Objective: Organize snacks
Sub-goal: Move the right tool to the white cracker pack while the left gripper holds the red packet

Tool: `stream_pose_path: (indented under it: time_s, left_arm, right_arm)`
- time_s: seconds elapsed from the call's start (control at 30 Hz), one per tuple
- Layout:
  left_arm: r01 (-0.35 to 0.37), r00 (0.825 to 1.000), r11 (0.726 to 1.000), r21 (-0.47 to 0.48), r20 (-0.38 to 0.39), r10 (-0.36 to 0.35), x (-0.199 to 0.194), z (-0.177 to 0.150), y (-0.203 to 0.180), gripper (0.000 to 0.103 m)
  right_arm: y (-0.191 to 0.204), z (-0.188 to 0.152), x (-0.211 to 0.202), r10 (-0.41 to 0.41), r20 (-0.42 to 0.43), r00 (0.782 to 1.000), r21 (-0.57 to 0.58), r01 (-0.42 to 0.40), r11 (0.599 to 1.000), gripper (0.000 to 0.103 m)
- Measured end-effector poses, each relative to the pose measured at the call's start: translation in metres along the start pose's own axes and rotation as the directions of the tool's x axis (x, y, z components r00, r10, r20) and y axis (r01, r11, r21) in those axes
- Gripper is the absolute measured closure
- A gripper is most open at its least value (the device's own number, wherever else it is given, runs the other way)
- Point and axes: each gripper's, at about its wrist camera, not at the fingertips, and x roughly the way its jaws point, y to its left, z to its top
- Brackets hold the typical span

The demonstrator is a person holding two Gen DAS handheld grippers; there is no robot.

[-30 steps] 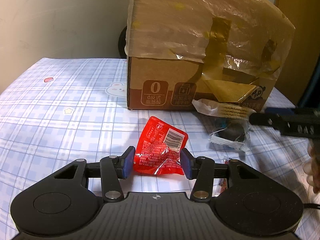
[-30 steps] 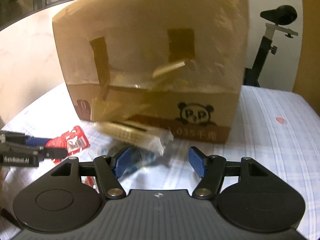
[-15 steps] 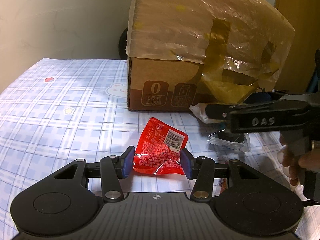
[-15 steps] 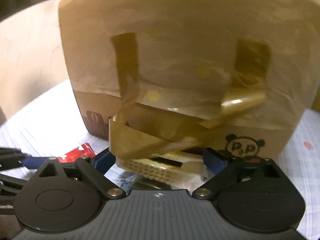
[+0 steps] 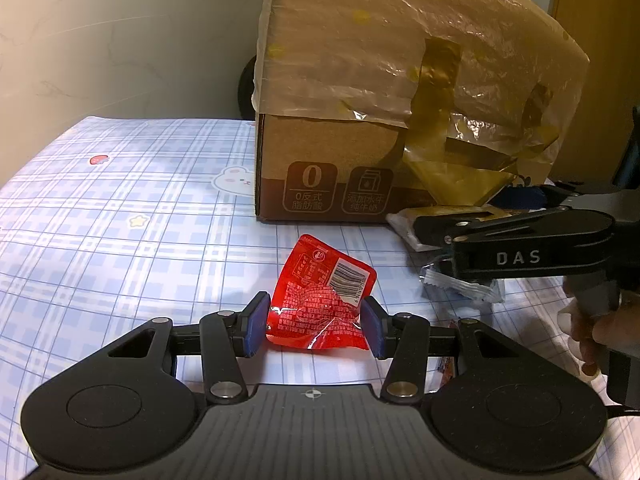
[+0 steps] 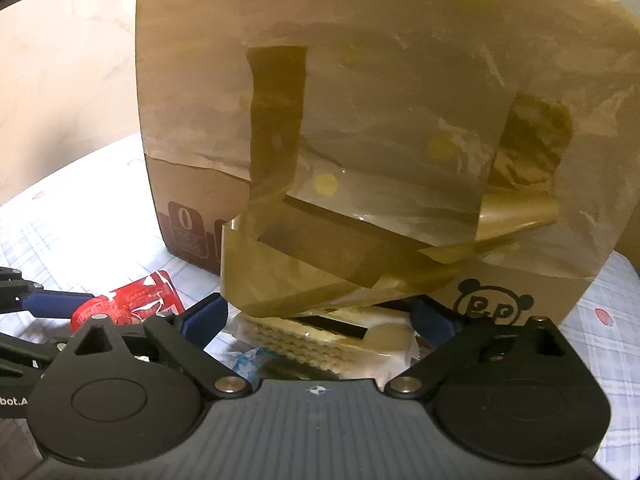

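Observation:
A red snack packet (image 5: 322,304) lies on the checked tablecloth between the blue pads of my left gripper (image 5: 314,330), which is closed against its sides. It also shows in the right wrist view (image 6: 136,298). My right gripper (image 6: 320,316) is open, its fingers on either side of a clear-wrapped wafer cracker pack (image 6: 320,340) at the foot of the cardboard box (image 6: 360,120). In the left wrist view the right gripper (image 5: 516,240) reaches in from the right over the cracker pack (image 5: 404,220) and a dark cookie packet (image 5: 460,284).
The tall cardboard box (image 5: 400,100), covered with plastic film and brown tape, stands at the back of the table, close in front of both grippers. A light blue wrapper (image 6: 246,360) lies under the cracker pack. The checked tablecloth (image 5: 120,220) extends to the left.
My right gripper has moved forward up to the box, and its open fingers now straddle the cracker pack. My left gripper and the red packet have stayed put.

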Motion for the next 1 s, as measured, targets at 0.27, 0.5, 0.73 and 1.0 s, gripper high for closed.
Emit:
stream_pose_path:
  time_s: [0.27, 0.5, 0.73, 1.0]
  left_arm:
    - [-0.001, 1.000, 1.000, 0.002, 0.000, 0.001, 0.000, 0.001, 0.000, 0.051]
    - [-0.003, 1.000, 1.000, 0.004, -0.001, 0.003, 0.000, 0.001, 0.000, 0.051]
    - [-0.002, 1.000, 1.000, 0.004, -0.001, 0.002, 0.000, 0.001, 0.001, 0.051]
    - [-0.002, 1.000, 1.000, 0.005, -0.001, 0.002, 0.000, 0.001, 0.001, 0.051]
  right_arm:
    - [-0.025, -0.011, -0.017, -0.062, -0.016, 0.998, 0.128, 0.064, 0.990, 0.008]
    - [-0.054, -0.025, -0.028, -0.104, -0.058, 0.993, 0.284, 0.116, 0.952, 0.012]
    - [-0.064, -0.027, -0.032, -0.111, -0.086, 0.990, 0.319, 0.133, 0.938, 0.012]
    - [-0.071, -0.021, -0.045, -0.026, -0.116, 0.993, 0.278, 0.058, 0.959, 0.012]
